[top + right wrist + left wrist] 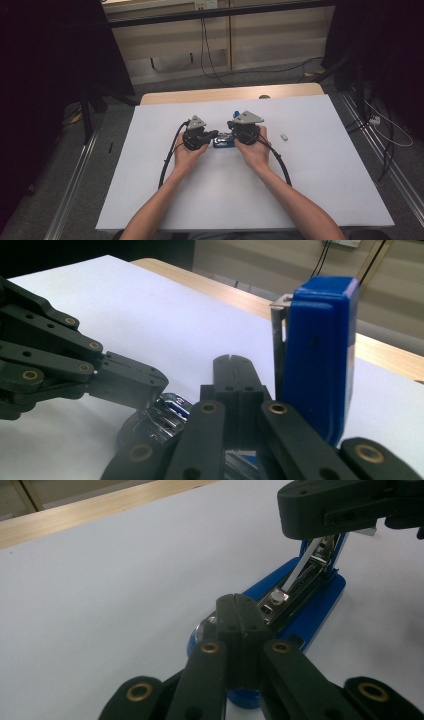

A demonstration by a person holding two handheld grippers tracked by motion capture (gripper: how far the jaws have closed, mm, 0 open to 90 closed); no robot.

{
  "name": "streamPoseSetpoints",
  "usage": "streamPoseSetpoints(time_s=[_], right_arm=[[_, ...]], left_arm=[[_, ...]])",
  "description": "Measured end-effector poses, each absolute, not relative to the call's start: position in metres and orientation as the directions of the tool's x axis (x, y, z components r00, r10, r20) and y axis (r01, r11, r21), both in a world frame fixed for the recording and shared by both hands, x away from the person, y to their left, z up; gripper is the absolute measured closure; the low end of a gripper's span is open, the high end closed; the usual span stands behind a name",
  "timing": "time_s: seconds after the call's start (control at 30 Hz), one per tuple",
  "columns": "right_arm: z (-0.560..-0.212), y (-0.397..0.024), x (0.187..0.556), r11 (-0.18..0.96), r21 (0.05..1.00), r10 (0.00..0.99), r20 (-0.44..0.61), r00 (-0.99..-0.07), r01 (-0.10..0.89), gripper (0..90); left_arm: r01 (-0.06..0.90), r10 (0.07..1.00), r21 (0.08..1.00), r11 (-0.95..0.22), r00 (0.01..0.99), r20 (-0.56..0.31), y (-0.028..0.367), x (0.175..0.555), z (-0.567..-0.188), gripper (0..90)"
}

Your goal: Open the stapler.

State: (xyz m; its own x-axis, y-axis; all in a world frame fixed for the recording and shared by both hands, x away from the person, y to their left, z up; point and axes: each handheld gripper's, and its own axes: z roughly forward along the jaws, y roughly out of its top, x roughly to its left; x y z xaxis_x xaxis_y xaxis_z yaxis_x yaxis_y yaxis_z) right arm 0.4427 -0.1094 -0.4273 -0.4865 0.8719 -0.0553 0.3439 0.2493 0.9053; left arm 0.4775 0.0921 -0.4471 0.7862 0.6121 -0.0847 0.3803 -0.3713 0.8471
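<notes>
A blue stapler [223, 143] lies open at the middle of the white table, between the two grippers. In the left gripper view its blue base [312, 617] and silver magazine [300, 572] run away from my left gripper [239, 602], whose shut jaws press down on the stapler's front end. In the right gripper view the blue top cover [320, 365] stands upright just right of my right gripper [231, 362], which is shut with nothing between its jaws. The left gripper [120, 380] touches the metal front [165, 412] there. From above, left gripper [215, 134] and right gripper [232, 134] nearly meet.
A small pale grey strip [284, 136] lies on the white table cover [310, 190] to the right of the hands. A wooden table edge [225, 94] runs along the back. Black cables [167, 160] trail from both grippers toward the person.
</notes>
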Motion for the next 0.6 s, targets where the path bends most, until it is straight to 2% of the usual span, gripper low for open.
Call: streamPoseSetpoints(time_s=[0.4, 0.6], right_arm=[[-0.4256, -0.116, 0.4409, 0.232, 0.909, 0.877, -0.041, -0.478, 0.347, 90.0], [-0.4223, -0.1164, 0.4394, 0.243, 0.915, 0.881, -0.071, -0.467, 0.321, 90.0]], left_arm=[[0.376, 0.611, 0.846, -0.378, 0.788, -0.077, 0.0916, 0.4765, -0.4472, 90.0], [0.375, 0.611, 0.847, -0.376, 0.788, -0.078, 0.0916, 0.4764, -0.4474, 90.0]])
